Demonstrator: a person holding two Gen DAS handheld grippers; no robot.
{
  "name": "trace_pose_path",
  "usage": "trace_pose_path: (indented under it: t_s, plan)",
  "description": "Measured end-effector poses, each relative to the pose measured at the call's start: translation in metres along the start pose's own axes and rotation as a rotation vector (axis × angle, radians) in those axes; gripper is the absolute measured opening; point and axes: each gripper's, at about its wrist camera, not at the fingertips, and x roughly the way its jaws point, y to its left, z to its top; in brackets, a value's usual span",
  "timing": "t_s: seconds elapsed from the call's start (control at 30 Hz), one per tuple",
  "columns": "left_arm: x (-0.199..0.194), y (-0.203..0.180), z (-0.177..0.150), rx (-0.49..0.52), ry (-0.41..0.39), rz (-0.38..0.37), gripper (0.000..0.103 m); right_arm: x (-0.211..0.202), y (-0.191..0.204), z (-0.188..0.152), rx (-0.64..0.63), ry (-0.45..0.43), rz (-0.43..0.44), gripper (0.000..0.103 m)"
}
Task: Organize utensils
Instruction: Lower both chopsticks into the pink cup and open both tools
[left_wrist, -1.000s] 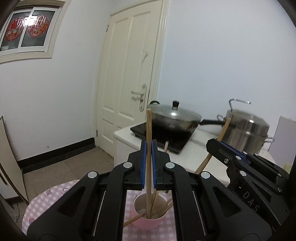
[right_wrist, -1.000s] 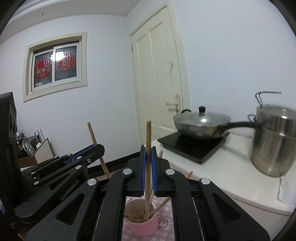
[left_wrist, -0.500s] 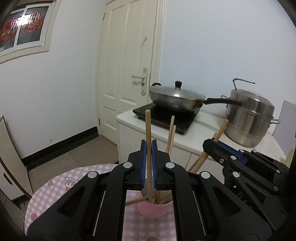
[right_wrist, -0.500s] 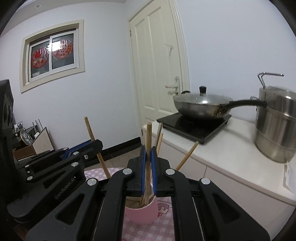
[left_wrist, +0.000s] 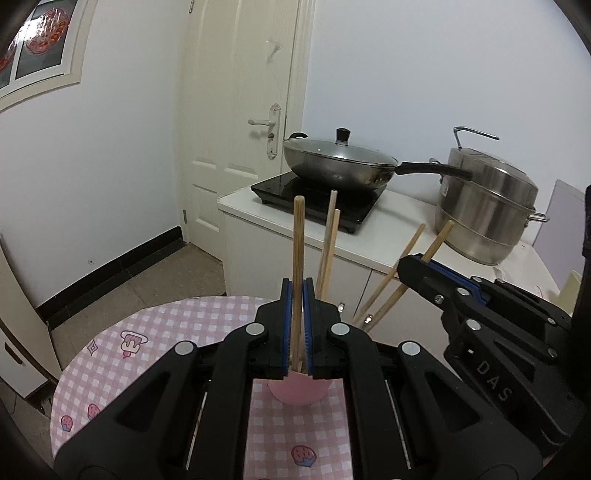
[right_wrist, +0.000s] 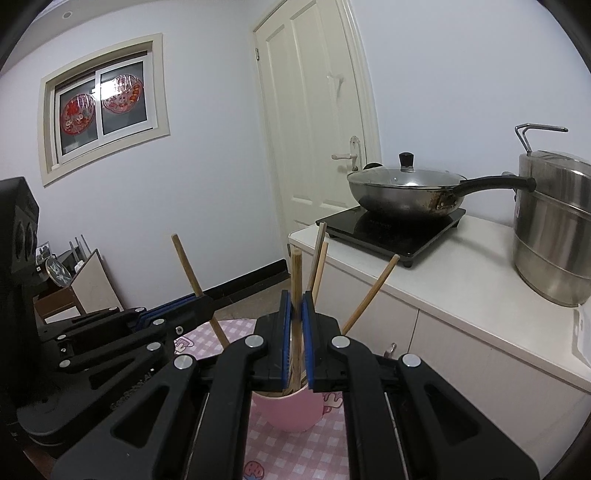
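Observation:
A pink cup stands on the pink checked tablecloth and holds several wooden chopsticks. My left gripper is shut on one upright chopstick whose lower end reaches down into the cup. In the right wrist view my right gripper is shut on another chopstick, also dipping into the pink cup. Each gripper shows in the other's view: the right one to the right, the left one to the left, both just above the cup.
Behind the table is a white counter with a lidded wok on a black induction hob and a steel steamer pot. A white door and bare floor lie to the left.
Both grippers have sunk and tipped downward with their chopsticks. The cup and table now sit higher in both views, and the held chopsticks reach deeper into the cup.

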Motion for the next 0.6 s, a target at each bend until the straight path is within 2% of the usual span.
trace_pose_path:
  t_s: [0.13,0.2,0.23,0.6]
  plan:
    - [-0.006,-0.001,-0.002,0.0,0.016,-0.022,0.007,-0.005,0.001,-0.001,0.003,0.008,-0.001,0.01]
    - [-0.008,-0.001,-0.004,0.0,0.023,-0.026,0.007,-0.009,0.0,-0.002,0.008,0.007,-0.005,0.022]
    - [-0.01,-0.002,-0.005,0.004,0.025,-0.028,0.007,-0.01,0.0,-0.002,0.01,0.006,-0.005,0.024]
    - [-0.027,-0.006,-0.012,0.022,0.057,-0.056,0.007,-0.027,0.004,-0.006,0.007,0.019,-0.004,0.033]
